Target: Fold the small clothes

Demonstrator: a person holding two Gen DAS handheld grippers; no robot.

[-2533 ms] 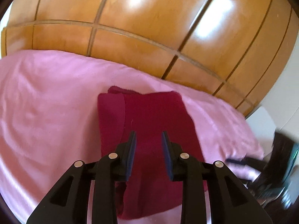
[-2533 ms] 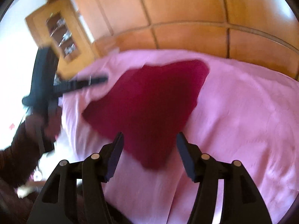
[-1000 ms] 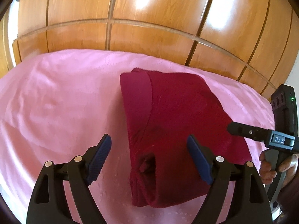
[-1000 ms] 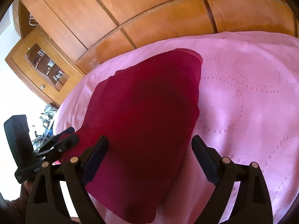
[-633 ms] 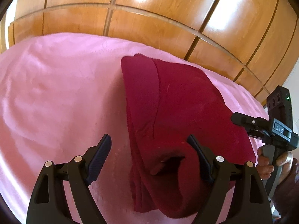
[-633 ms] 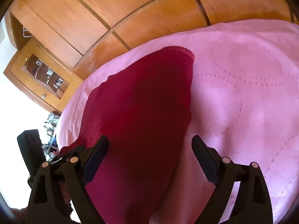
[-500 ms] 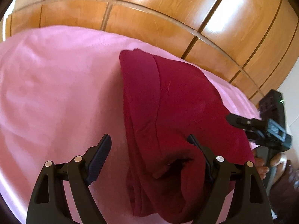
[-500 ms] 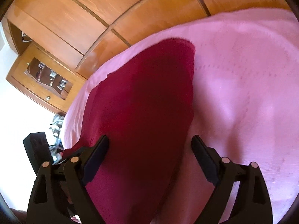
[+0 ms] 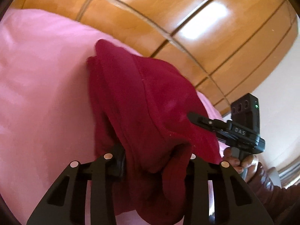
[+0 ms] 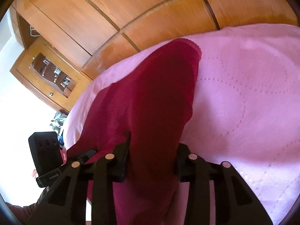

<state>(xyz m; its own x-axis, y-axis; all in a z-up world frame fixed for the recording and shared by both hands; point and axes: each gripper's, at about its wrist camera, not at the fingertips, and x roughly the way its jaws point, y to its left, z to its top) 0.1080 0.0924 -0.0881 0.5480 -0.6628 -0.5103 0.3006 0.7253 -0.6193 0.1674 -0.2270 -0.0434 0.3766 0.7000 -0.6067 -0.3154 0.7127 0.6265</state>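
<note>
Each camera sits just behind its own fingers, angled down and very near the red cloth (image 9: pixel 142 101) bunched between them — both share that cloth, the pink bedspread (image 10: pixel 243 97) beyond the fingertips, and each other's gripper.

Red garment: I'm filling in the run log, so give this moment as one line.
left gripper: just closed on red garment | right gripper: just closed on it | pink bedspread: underneath
</note>
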